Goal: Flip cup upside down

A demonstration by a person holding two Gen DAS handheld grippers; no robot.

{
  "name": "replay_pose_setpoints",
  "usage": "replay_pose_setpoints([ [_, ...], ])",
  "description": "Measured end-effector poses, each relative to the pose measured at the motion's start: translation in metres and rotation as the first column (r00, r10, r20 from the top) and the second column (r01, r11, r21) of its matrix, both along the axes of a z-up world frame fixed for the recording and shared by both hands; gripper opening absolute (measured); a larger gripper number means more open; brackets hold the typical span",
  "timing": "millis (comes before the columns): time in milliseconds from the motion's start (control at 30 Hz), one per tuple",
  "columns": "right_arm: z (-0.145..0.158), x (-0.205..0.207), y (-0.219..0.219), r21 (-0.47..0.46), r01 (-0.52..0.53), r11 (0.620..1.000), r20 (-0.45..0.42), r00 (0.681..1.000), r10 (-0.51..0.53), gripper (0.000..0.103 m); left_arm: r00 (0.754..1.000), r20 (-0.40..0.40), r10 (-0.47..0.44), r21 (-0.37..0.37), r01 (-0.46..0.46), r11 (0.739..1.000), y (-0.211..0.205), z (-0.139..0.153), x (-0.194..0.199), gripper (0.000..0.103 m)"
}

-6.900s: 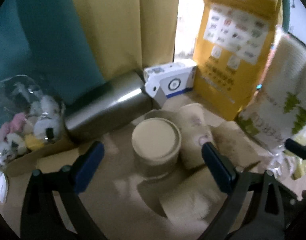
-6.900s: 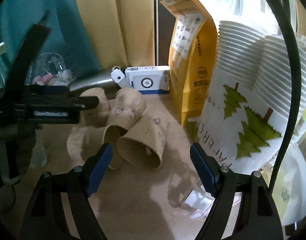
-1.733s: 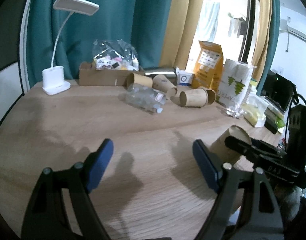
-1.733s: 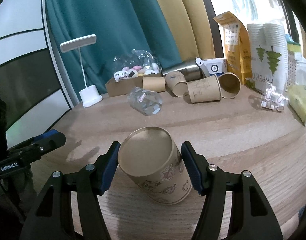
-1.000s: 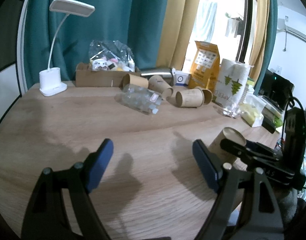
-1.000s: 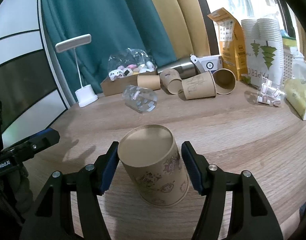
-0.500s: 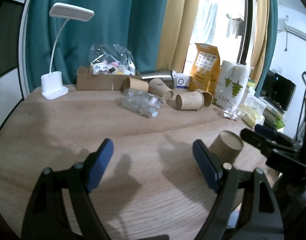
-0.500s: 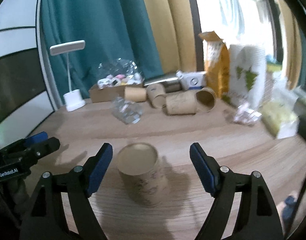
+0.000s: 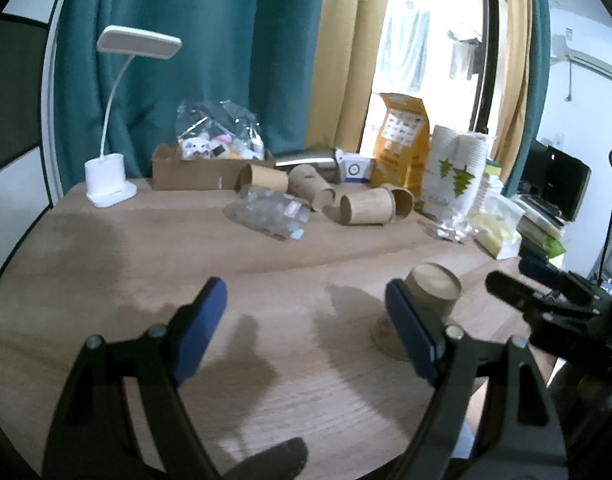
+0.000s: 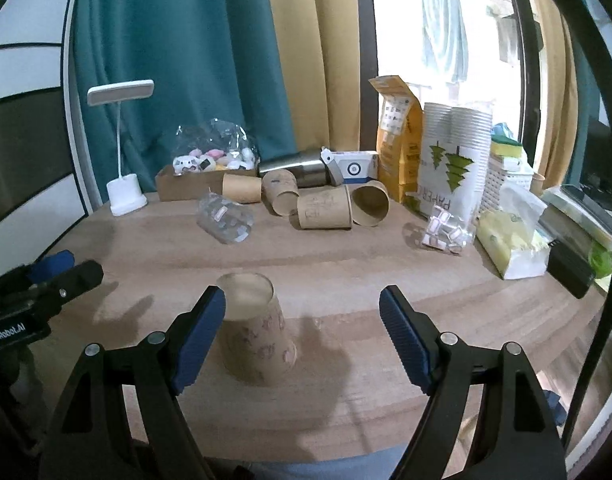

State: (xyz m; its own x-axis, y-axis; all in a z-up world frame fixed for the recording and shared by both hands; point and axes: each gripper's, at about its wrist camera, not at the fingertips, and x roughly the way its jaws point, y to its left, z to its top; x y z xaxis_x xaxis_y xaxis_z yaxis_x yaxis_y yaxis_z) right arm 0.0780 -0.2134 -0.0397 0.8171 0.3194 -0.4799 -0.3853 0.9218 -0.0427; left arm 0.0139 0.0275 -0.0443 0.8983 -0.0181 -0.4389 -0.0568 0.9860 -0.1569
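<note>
The brown paper cup (image 10: pixel 256 332) stands upside down on the wooden table (image 10: pixel 345 264) — nothing grips it. The right gripper (image 10: pixel 302 332) has its fingers spread wide, the cup just beside the left one; the left gripper (image 9: pixel 306 328) is also spread wide, holding nothing.

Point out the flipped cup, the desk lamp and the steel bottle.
flipped cup (image 10: pixel 258 340), right wrist view, printed side wall.
desk lamp (image 10: pixel 124 198), right wrist view, white base.
steel bottle (image 10: pixel 296 170), right wrist view, metal body.

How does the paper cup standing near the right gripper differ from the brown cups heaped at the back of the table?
The near cup stands alone, upside down on its rim, closed base upward; the back cups lie on their sides in a cluster. The near cup sits by the open right gripper; the back cups lie far from it. Both look like brown paper.
</note>
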Motion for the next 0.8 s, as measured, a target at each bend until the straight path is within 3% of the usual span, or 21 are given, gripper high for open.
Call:
replay_pose_setpoints([
  [600, -0.014, 0.0, 0.003, 0.0, 0.011, 1.0, -0.019, 1.0, -0.011, 0.082, 1.0, 0.021, -0.016, 0.018, 0.015, 1.0, -0.006, 0.005, -0.005, 0.084],
  [733, -0.014, 0.0, 0.003, 0.001, 0.011, 1.0, -0.02, 1.0, -0.011, 0.082, 1.0, 0.026, -0.005, 0.025, 0.004, 1.0, -0.006, 0.005, -0.004, 0.101],
  [800, -0.015, 0.0, 0.003, 0.0, 0.011, 1.0, -0.019, 1.0, -0.011, 0.082, 0.999, 0.033, -0.005, 0.015, 0.005, 1.0, -0.005, 0.006, -0.004, 0.101],
])
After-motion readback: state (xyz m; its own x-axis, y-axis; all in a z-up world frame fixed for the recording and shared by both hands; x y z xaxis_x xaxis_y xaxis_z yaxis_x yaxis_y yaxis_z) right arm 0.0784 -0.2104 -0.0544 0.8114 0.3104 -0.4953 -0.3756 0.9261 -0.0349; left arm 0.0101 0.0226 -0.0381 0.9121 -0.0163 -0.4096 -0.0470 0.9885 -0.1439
